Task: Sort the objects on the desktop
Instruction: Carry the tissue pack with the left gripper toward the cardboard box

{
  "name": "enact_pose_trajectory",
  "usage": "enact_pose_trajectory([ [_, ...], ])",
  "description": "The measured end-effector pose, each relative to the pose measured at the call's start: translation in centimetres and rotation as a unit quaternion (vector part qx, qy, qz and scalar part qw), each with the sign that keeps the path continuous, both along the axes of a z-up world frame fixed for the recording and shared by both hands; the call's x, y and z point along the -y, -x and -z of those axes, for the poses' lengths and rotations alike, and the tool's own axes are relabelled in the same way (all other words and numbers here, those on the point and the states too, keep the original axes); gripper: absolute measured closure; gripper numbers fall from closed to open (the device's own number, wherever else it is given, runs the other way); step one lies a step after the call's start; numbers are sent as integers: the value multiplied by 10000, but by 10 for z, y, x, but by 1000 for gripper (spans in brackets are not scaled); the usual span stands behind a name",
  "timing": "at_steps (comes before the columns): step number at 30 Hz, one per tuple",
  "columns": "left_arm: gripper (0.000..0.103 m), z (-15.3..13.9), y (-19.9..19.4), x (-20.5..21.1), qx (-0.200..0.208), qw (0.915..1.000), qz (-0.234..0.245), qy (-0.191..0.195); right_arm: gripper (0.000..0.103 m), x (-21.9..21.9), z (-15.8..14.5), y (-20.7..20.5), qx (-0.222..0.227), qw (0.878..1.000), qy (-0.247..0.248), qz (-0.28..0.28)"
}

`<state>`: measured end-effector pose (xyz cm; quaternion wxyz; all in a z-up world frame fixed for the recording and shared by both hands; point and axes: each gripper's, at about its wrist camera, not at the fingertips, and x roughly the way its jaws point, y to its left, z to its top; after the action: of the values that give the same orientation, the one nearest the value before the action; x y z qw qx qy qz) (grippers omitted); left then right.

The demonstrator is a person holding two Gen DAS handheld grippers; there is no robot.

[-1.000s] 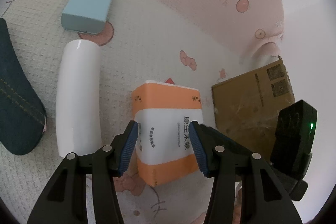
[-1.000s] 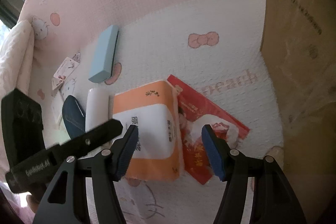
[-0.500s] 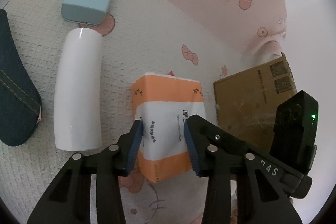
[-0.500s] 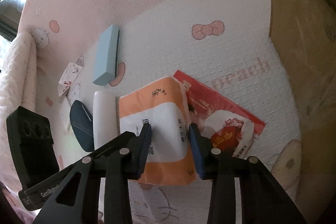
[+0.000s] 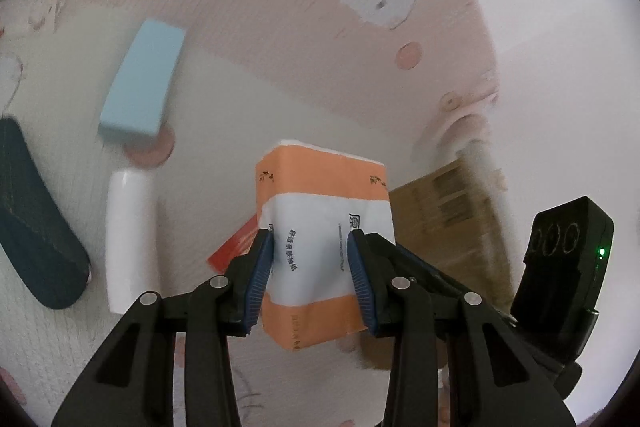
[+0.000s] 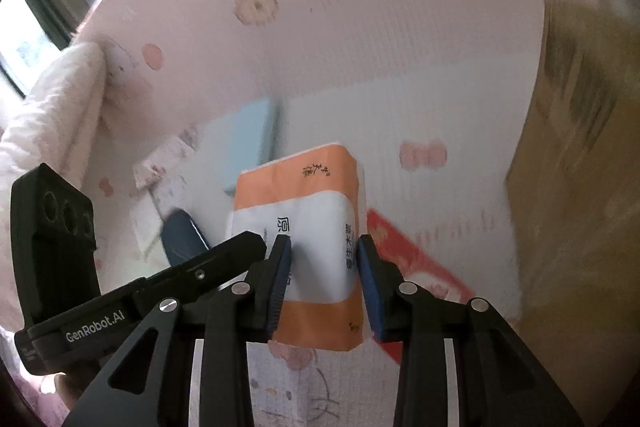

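- Surface (image 5: 280, 75): covered by a pink-and-white cartoon-print cloth that carries all the loose items.
- Cardboard box (image 5: 452, 223): stands at the right edge of the surface, just beside the lifted pack; judged the likely bin for sorted items.
- Tissue pack (image 5: 324, 231): orange and white, soft-wrapped, held clear of the cloth between both tools. A two-sided hold suits a wide, yielding pack that one tool might let sag.
- Left tool (image 5: 310, 267): pinching the tissue pack; both blue pads press into the wrapper at its white band.
- Right tool (image 6: 322, 279): likewise clamped on the tissue pack, beside the left tool's arm.
- White cylinder (image 5: 130, 243): lies flat on the cloth, left of the pack.
- Dark blue pouch (image 5: 36, 227): lies at the far left.
- Light blue case (image 5: 142, 87): lies beyond the cylinder.
- Red packet (image 6: 416, 267): flat on the cloth under the raised pack, now exposed for a later pick.
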<state>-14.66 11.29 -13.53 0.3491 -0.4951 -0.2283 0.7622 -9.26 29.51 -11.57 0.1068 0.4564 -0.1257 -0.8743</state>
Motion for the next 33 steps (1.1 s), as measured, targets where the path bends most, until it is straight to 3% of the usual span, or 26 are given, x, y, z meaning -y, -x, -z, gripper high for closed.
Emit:
enact_pose_trajectory([
  [5,62,-36,-2,-11,-337,9992,109,-188,72,-2,-44,-6,-512,9981,-324,-55],
  [17,62,-91,-7,-73,-781,9927,702,-600,72,-47,-110,-18,-1042,9915,-704,338],
  [24,62,-105,-22,-124,-936,9881,1069,-593,72,-88,-122,-29,-1115,9886,-760,674],
  [33,62,-94,-44,-177,-817,9817,1646,-495,72,-138,-119,-52,-966,9857,-827,1102],
])
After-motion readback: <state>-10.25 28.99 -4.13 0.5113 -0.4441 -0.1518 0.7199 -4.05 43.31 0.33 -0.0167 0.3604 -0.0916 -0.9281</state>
